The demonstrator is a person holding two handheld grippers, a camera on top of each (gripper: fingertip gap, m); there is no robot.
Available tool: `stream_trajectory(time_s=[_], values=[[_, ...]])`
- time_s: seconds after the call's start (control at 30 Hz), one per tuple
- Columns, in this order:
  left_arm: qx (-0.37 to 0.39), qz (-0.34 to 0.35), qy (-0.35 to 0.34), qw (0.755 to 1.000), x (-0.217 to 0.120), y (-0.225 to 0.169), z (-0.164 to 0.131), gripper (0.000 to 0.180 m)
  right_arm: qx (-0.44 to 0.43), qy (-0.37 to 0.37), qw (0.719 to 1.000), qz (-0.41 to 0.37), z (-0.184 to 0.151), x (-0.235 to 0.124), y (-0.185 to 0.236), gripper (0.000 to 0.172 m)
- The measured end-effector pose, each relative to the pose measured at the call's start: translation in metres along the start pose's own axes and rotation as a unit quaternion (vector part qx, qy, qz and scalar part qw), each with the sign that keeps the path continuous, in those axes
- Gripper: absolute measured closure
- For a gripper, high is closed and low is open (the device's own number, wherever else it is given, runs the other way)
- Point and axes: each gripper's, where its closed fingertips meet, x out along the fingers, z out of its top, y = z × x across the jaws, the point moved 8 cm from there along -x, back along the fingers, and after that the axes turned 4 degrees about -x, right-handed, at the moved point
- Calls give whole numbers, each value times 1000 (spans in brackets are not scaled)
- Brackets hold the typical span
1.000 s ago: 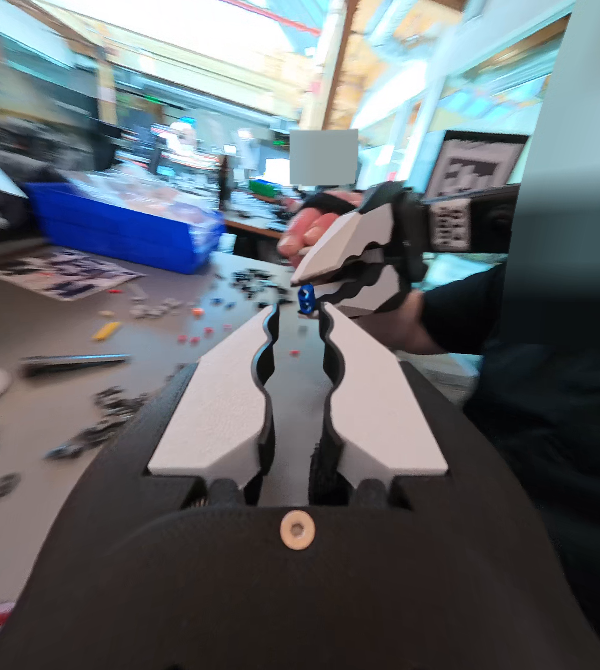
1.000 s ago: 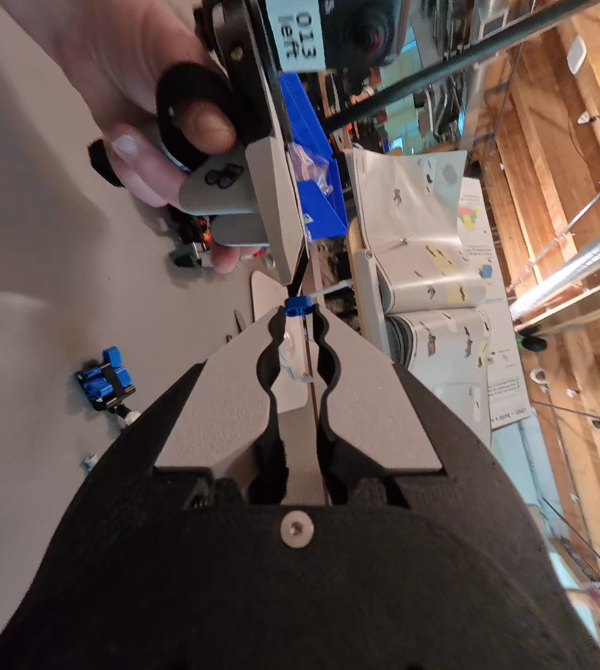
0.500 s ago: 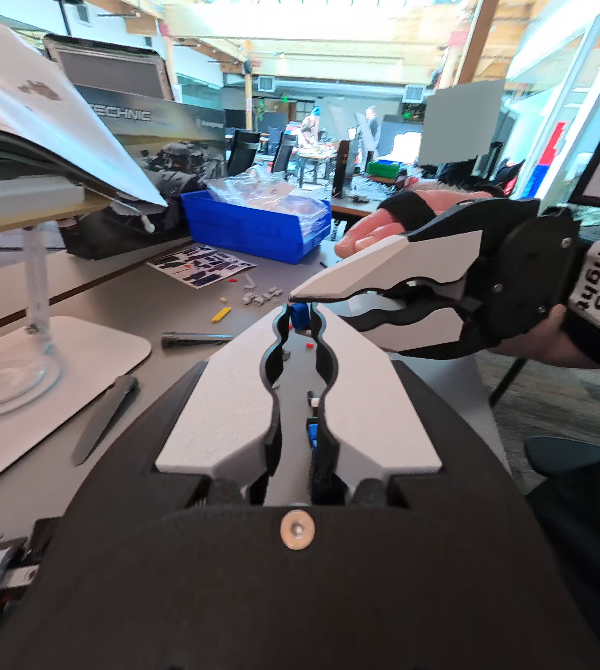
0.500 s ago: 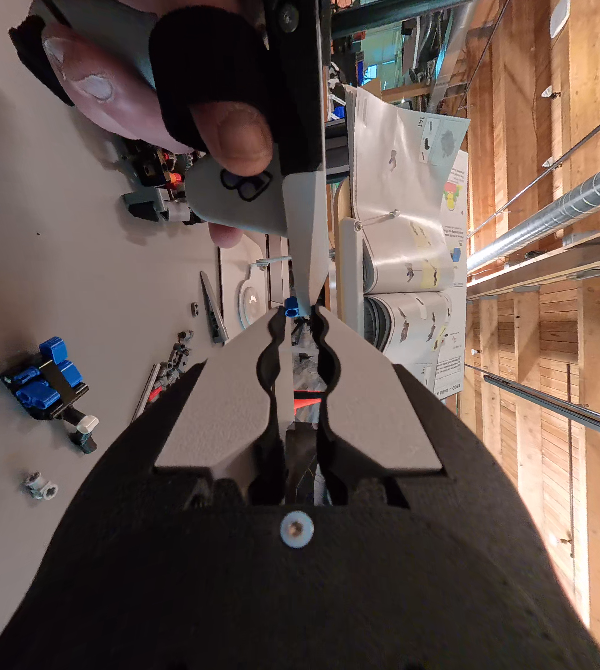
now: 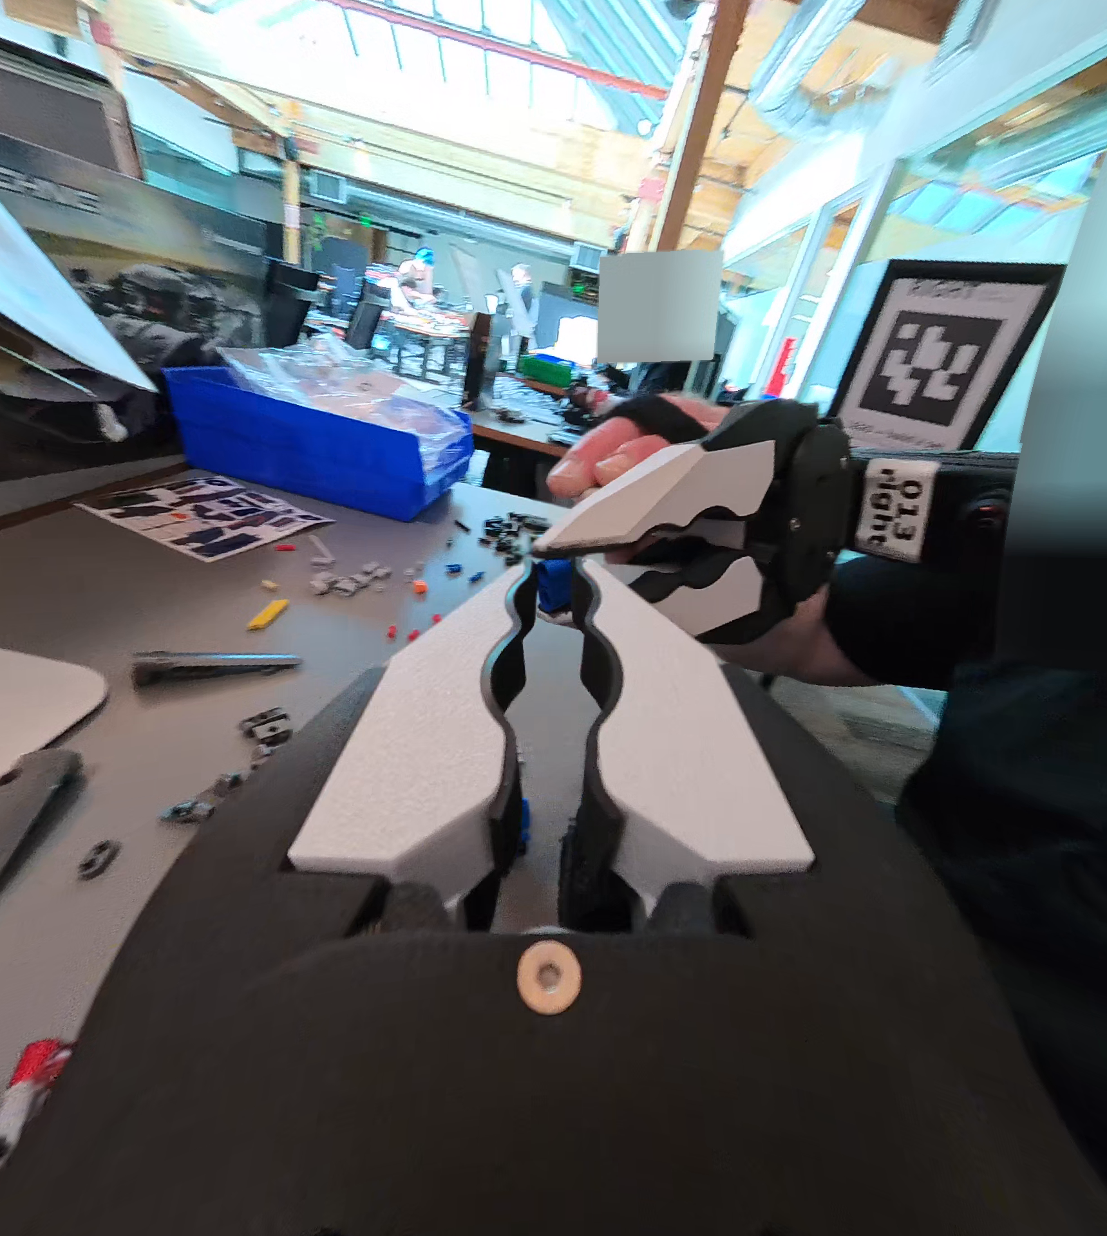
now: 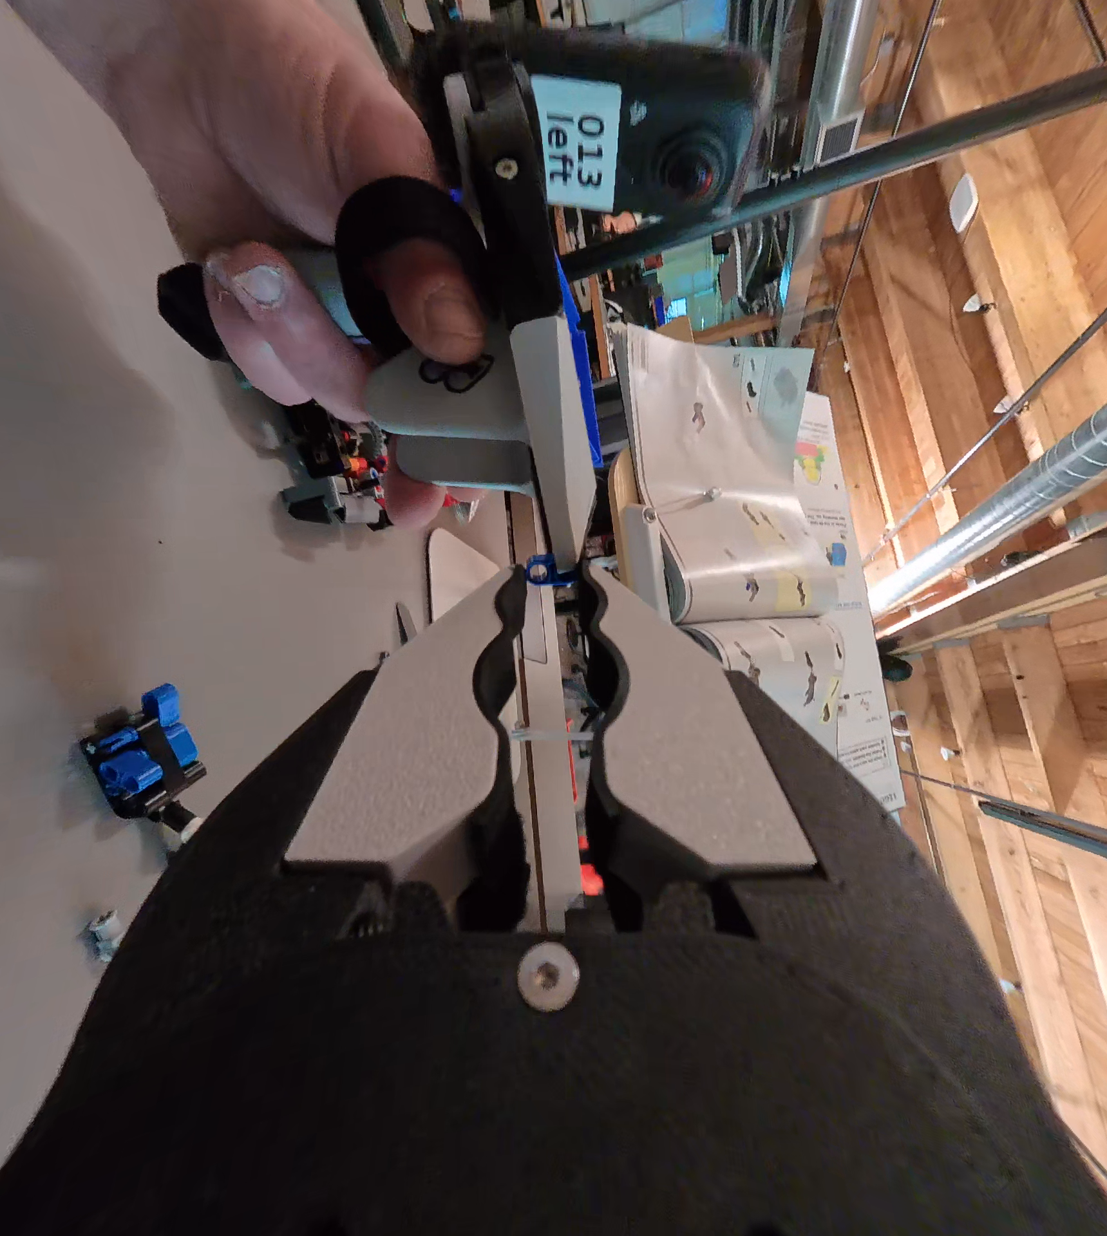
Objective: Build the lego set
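A small blue connector piece (image 5: 552,585) sits between the fingertips of my left gripper (image 5: 550,592), and both pads press on it. My right gripper (image 5: 540,558) comes in from the right, its upper fingertip over the same piece. In the right wrist view the blue piece (image 6: 547,574) spans the gap of my right gripper (image 6: 554,576), touching both tips. The left gripper's finger (image 6: 557,435) reaches down from above onto it. Both grippers are held above the grey table (image 5: 102,588), each in a person's hand.
On the table lie a blue bin (image 5: 309,441) with plastic bags, a printed sheet (image 5: 202,515), scattered small pieces, a yellow piece (image 5: 267,614) and a dark tool (image 5: 216,665). A blue-and-black subassembly (image 6: 142,756) and an open booklet on a stand (image 6: 724,468) are nearby. My left and right fingertips are right by each other.
My left gripper's jaws have closed on the blue piece that my right gripper keeps holding. Both grippers have shifted together a little while joined at the piece.
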Motion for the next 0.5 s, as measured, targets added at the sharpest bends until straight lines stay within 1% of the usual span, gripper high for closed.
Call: stream_trajectory(time_s=[0.2, 0.3, 0.4, 0.5], values=[[-33, -94, 3, 995, -1, -5, -2, 173, 20, -77, 997, 23, 5, -13, -1, 159], [-55, -140, 12, 989, 0, -8, -4, 173, 28, -89, 994, 49, 5, -16, 0, 159], [-66, -153, 23, 986, 2, -7, -9, 173, 34, -72, 994, 72, 1, -15, 0, 159], [-44, -113, 32, 992, 6, -5, -10, 169, 27, -49, 995, 88, -4, -12, 1, 158]])
